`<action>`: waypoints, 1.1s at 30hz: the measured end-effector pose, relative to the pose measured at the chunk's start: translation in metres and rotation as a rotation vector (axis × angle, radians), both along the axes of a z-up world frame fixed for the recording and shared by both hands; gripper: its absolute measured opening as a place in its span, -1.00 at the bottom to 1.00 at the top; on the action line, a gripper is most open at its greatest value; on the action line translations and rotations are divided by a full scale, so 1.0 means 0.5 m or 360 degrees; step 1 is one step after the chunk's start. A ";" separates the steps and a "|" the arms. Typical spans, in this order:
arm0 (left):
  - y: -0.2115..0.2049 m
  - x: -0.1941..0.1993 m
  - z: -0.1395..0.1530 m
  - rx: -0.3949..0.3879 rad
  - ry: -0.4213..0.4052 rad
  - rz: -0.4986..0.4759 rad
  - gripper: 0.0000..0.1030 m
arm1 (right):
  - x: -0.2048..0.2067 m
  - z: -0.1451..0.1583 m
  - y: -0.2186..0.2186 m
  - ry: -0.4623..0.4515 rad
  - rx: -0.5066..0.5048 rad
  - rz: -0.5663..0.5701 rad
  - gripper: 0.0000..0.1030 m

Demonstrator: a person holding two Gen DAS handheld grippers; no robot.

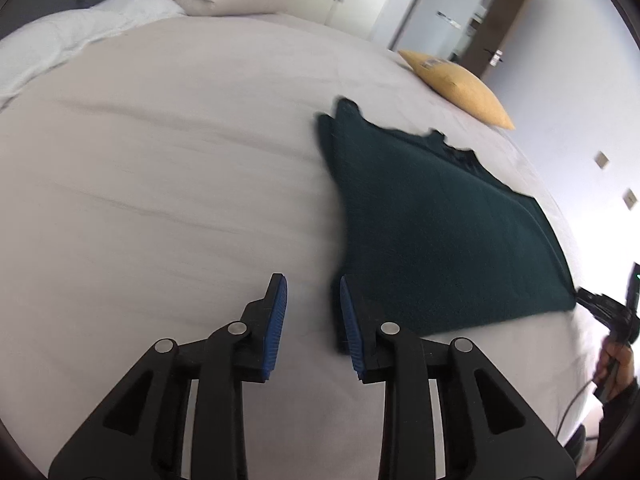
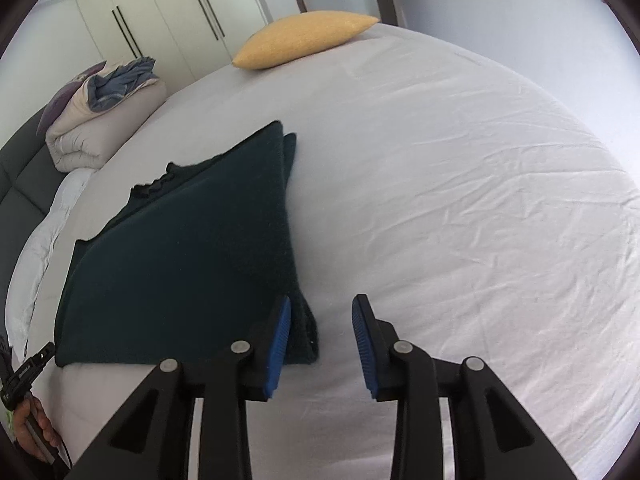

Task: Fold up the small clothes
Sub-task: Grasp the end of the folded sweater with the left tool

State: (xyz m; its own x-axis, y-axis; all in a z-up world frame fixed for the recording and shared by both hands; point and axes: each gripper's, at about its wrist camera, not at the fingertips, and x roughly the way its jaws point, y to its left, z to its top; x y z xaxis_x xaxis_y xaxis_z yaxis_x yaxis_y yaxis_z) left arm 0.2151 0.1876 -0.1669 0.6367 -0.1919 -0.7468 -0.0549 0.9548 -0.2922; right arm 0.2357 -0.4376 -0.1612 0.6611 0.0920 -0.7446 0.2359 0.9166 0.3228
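Step in hand: a judgement, but this reads as a pause between folds, the dark green knitted garment (image 1: 436, 232) lying doubled flat on the pale grey bed sheet (image 1: 168, 184), neither tool gripping it
Left tongs: the left gripper (image 1: 312, 328) hangs parted with nothing between its blue ribbed pads (image 1: 278, 320), the garment's near corner just at its 1 o'clock
Right tongs: the right gripper (image 2: 320, 344) is parted too and empty, and the cloth's stacked corner sits just beside its left pad at 11 o'clock; touching or not cannot be told
Where the garment lies: in the right wrist view it spreads from 9 to 12 o'clock of the fingers; layered edges show at the far corner
Next move: likely each tool must come down on a near corner, pinch every layer, and carry it over to the far edge
Cloth: thick, fuzzy, matte knit, a wavy trimmed edge on the far side; it should hold a crease poorly
Sheet: smooth cotton-like, finely wrinkled
Beyond: mustard-yellow plump cushion (image 2: 304, 36) at 12 o'clock, rolled beige duvet (image 2: 100, 128) at 10
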 end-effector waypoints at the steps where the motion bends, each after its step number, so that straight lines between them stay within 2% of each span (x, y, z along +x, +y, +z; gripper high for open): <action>1: 0.012 -0.005 0.012 0.0014 -0.0019 0.0052 -0.48 | -0.001 0.014 0.004 -0.0040 0.0033 0.0012 -0.33; 3: 0.015 -0.003 0.028 -0.0009 -0.0045 0.0069 -0.48 | 0.018 0.036 0.039 -0.0118 0.0152 0.0142 -0.33; 5: -0.011 0.009 0.045 -0.0003 -0.0087 -0.0004 -0.48 | 0.049 0.045 0.094 -0.0148 0.0251 0.0313 -0.33; 8: -0.060 0.042 0.040 0.0021 -0.0072 -0.0116 -0.48 | 0.108 0.034 0.192 -0.0140 0.0406 0.0562 -0.31; 10: -0.074 0.075 0.010 0.0039 -0.0030 -0.0130 -0.48 | 0.145 0.009 0.244 -0.0105 0.0449 0.0685 -0.09; 11: -0.074 0.091 -0.011 0.0023 0.0034 -0.0114 -0.48 | 0.159 -0.008 0.257 -0.0059 0.0434 0.0681 -0.07; 13: -0.051 0.116 -0.053 -0.0130 0.0132 -0.0118 -0.48 | 0.179 -0.047 0.257 0.0045 0.0419 0.0638 -0.08; 14: -0.035 0.117 -0.057 -0.0201 0.0120 -0.0126 -0.47 | 0.179 -0.057 0.243 0.0049 0.0447 0.0606 -0.14; 15: -0.026 0.115 -0.055 -0.0221 0.0124 -0.0131 -0.47 | 0.176 -0.060 0.222 0.0040 0.0488 0.0566 -0.23; 16: -0.012 0.110 -0.048 -0.0206 0.0120 -0.0117 -0.44 | 0.169 -0.059 0.202 0.0030 0.0509 0.0522 -0.22; 17: -0.001 0.106 -0.043 -0.0191 0.0114 -0.0092 -0.18 | 0.158 -0.055 0.184 0.0014 0.0513 0.0481 -0.19; 18: 0.017 0.098 -0.035 -0.0188 0.0105 -0.0041 0.20 | 0.150 -0.047 0.167 -0.0010 0.0525 0.0451 -0.06; 19: 0.041 0.087 -0.025 -0.0216 0.0073 0.0028 0.36 | 0.143 -0.041 0.154 -0.0036 0.0557 0.0440 0.05; 20: 0.059 0.080 -0.022 -0.0262 0.0058 0.0071 0.60 | 0.139 -0.035 0.149 -0.0056 0.0596 0.0448 0.06; 21: 0.074 0.077 -0.025 -0.0331 0.0071 0.0090 0.73 | 0.141 -0.031 0.147 -0.0064 0.0638 0.0467 0.07; 23: 0.081 0.087 -0.038 -0.0490 0.0162 0.0012 0.77 | 0.151 -0.026 0.154 -0.0065 0.0707 0.0498 0.07; 26: 0.058 0.116 -0.039 -0.0520 0.0218 -0.0121 0.85 | 0.167 -0.021 0.180 -0.0082 0.0807 0.0546 0.07; 27: 0.052 0.125 -0.042 -0.0567 0.0242 -0.0148 0.85 | 0.173 -0.020 0.191 -0.0084 0.0841 0.0566 0.07; 33: 0.067 0.194 -0.067 -0.0909 0.0398 -0.0206 0.89 | 0.212 -0.010 0.257 -0.0049 0.0906 0.0695 0.07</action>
State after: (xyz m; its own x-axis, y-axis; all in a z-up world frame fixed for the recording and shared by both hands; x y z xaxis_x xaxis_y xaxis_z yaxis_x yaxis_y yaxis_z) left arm 0.3122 0.2209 -0.2003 0.4010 -0.6678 -0.6271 -0.0820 0.6556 -0.7506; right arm 0.3416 -0.3094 -0.1663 0.4950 0.7215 -0.4841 -0.1307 0.6126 0.7795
